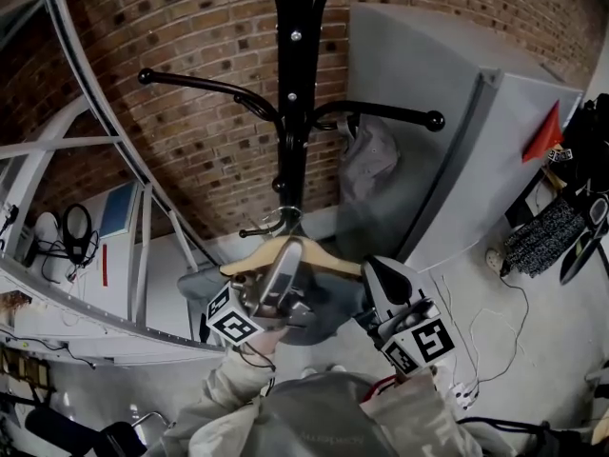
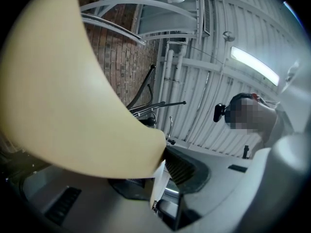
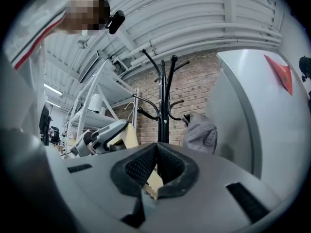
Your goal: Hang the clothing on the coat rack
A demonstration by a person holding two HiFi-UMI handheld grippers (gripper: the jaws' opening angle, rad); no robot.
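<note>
1. Head view: the wooden hanger [image 1: 333, 263] is held in the air just in front of the coat rack [image 1: 298, 84], low against its pole and below the hooks. The dark grey clothing [image 1: 319, 317] sags beneath it. The left hand-held gripper [image 1: 285, 255] grips the hanger near its middle, and the right hand-held gripper [image 1: 376, 272] is at its right end. Another grey garment [image 1: 366, 160] already hangs from the right hook.
2. Handling, as a judgement: the hanger is stiff and light, so it is the part to hold. The clothing is soft and could slide off if the bar tilts. A hold on the wood near the neck keeps the wire hook free to go over a rack arm.
3. Left gripper view: the pale hanger [image 2: 63, 91] fills the left of the picture, and the left hand-held gripper [image 2: 163, 164] is clamped on it, jaws standing wide around the thick wood. This grip is hard to make out from above. The clothing does not show here.
4. Right gripper view: the right hand-held gripper [image 3: 156, 171] has its pads pinched on a sliver of pale wood [image 3: 154, 182], seemingly the hanger's end. Beyond stand the rack [image 3: 163, 106] and the hung garment [image 3: 200, 132], which shows that the gripper faces the rack.
</note>
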